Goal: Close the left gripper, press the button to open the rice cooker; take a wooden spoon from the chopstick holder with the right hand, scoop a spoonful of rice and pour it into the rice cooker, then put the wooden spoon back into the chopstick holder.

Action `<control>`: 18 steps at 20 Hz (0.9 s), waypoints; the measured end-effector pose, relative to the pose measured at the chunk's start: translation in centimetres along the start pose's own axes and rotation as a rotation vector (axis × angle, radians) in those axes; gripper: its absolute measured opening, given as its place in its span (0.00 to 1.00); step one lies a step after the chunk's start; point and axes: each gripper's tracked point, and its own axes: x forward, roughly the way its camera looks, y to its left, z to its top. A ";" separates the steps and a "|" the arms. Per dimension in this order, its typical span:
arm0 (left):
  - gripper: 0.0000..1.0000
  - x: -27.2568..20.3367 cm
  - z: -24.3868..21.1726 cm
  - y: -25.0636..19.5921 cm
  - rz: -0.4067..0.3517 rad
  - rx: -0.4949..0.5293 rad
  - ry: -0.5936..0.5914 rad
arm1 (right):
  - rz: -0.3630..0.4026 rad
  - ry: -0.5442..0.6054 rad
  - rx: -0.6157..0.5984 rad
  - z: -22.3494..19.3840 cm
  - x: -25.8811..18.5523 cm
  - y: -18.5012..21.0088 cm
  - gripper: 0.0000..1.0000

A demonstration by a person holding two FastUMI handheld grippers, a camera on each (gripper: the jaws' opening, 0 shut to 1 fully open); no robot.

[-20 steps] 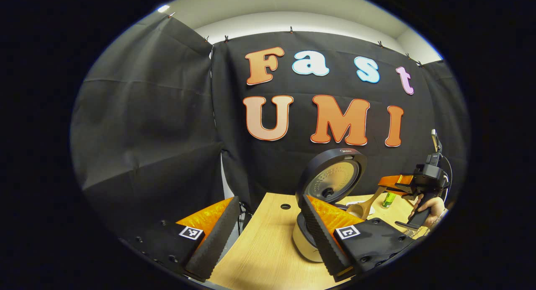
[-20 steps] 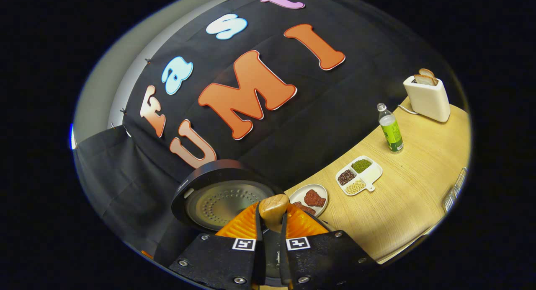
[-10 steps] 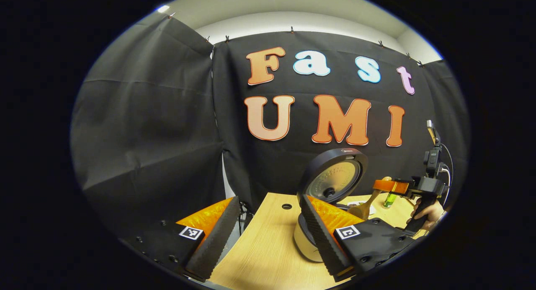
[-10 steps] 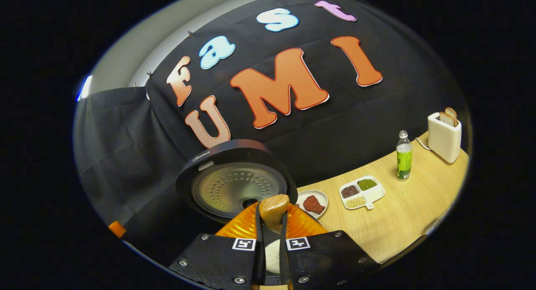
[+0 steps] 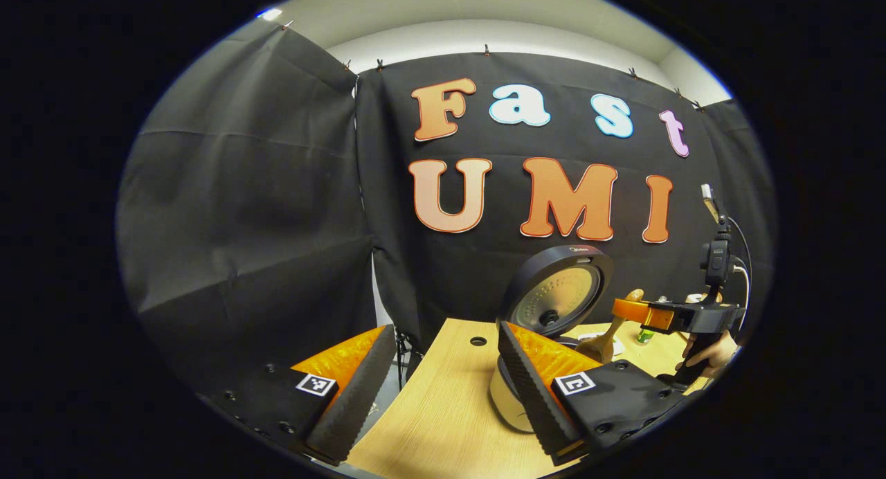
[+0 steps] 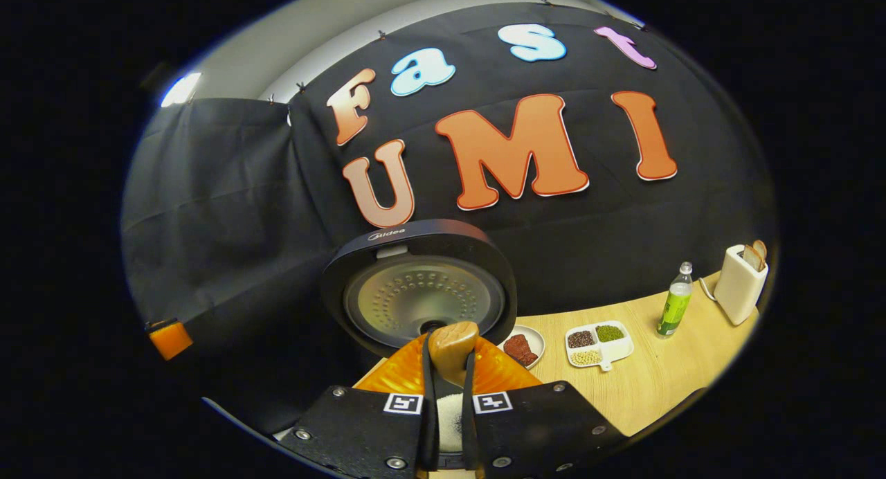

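In the right gripper view my right gripper (image 6: 448, 368) is shut on the wooden spoon (image 6: 452, 340), whose handle end sticks up between the fingers. White rice grains (image 6: 450, 415) show low in the gap; whether they lie in the spoon or the pot I cannot tell. The rice cooker's lid (image 6: 422, 295) stands open just behind. In the left gripper view my left gripper (image 5: 443, 392) is open wide with nothing in it, near the cooker's pale body (image 5: 505, 399) and raised lid (image 5: 559, 295). Right of the cooker a hand (image 5: 706, 354) holds the right gripper (image 5: 633, 307), the spoon (image 5: 609, 337) slanting down from it towards the cooker.
On the wooden table (image 6: 664, 382) right of the cooker lie a small plate with red pieces (image 6: 522, 346), a divided dish of beans (image 6: 599, 342), a green bottle (image 6: 675, 309) and a white toaster with bread (image 6: 740, 282). The table has a cable hole (image 5: 477, 341).
The right gripper has rolled back to level and drawn slightly away, so the cooker lid and table now sit upright in its view. The left gripper has barely moved and stays open.
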 end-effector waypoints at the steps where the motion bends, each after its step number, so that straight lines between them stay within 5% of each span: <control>1: 0.97 0.0 -0.1 0.2 0.004 0.000 0.002 | 0.008 0.005 -0.022 0.0 0.0 0.2 0.12; 11: 0.97 -0.3 -0.5 0.5 0.018 0.001 0.008 | 0.071 0.035 -0.243 -2.0 -0.4 2.2 0.12; 18: 0.97 -0.7 -0.6 0.1 0.027 -0.006 0.014 | 0.072 0.007 -0.141 -0.1 -1.9 1.1 0.12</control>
